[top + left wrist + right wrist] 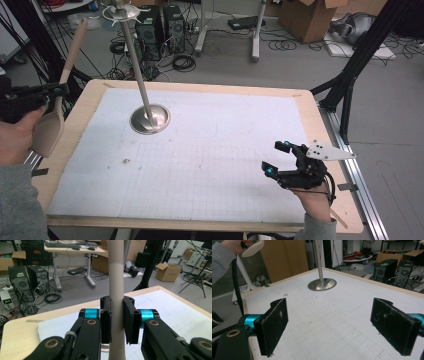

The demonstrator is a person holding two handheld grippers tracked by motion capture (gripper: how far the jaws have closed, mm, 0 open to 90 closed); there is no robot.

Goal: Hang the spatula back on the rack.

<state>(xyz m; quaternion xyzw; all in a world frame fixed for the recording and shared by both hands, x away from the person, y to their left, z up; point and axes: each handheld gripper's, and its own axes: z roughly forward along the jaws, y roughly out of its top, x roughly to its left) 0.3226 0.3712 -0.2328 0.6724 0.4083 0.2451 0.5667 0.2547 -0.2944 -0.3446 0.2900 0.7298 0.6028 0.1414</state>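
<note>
Left gripper (52, 92) sits at the left edge of the wooden table (80, 112), held in the person's left hand (15, 137). Its jaws are clamped on the handle of a beige flat-bladed plastic spatula (55, 110). In the high view the spatula is tilted, blade down beside the hand and past the table's left edge, handle rising up and to the right. In the left gripper view the handle (116, 290) runs up between the two black pads (106, 320), both touching it.

Right gripper (282, 160) is low over the near right part of the white gridded mat (200, 165), held in the right hand (315, 202), grey three-cornered plate on top. Jaws are wide apart, nothing between them; the right gripper view shows bare mat (324, 325) between the two pads (273, 325).

A shiny metal stand with a round base (150, 119) and a thin upright pole sits on the far left part of the mat, well apart from both grippers. Same base (322, 284) is in the right gripper view, ahead of the jaws.

Grey floor beyond the table has cables, computer towers (160, 25) and a cardboard box (307, 17).
</note>
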